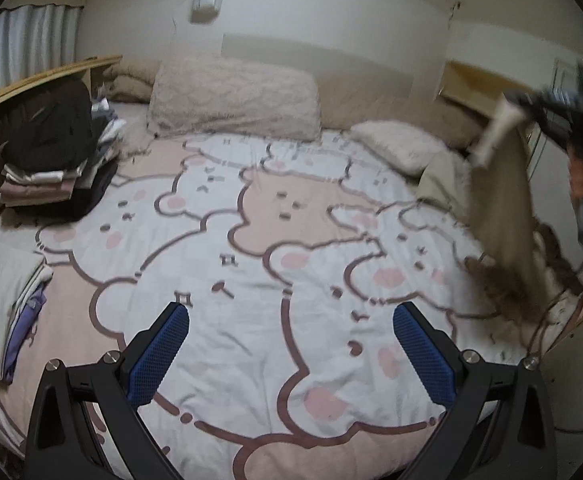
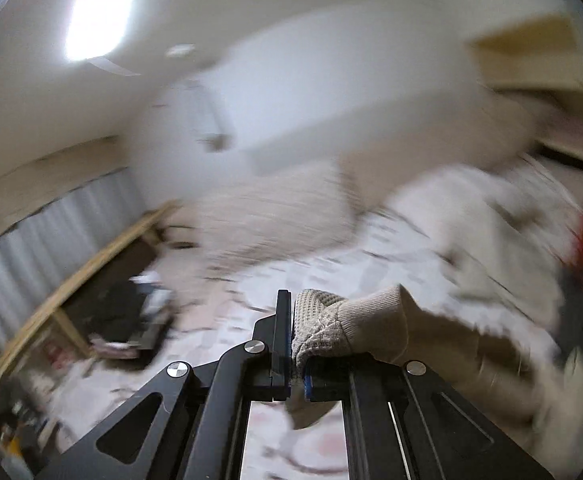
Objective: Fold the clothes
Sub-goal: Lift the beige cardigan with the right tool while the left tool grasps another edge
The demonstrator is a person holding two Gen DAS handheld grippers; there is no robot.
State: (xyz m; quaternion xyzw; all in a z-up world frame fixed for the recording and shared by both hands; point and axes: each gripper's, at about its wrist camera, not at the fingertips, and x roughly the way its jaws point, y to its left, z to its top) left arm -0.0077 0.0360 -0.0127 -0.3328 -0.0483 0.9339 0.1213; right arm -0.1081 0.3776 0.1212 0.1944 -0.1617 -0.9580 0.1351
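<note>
My left gripper is open and empty, low over the bear-print bedspread. My right gripper is shut on the ribbed cuff of a beige knit garment. In the left wrist view that garment hangs from the right gripper at the upper right, raised above the bed's right side, its lower end trailing near the bedspread. The right wrist view is strongly blurred.
A stack of folded clothes with a black item on top sits at the bed's far left. Another folded pile lies at the near left. Fluffy pillows line the headboard. A wooden frame borders the left.
</note>
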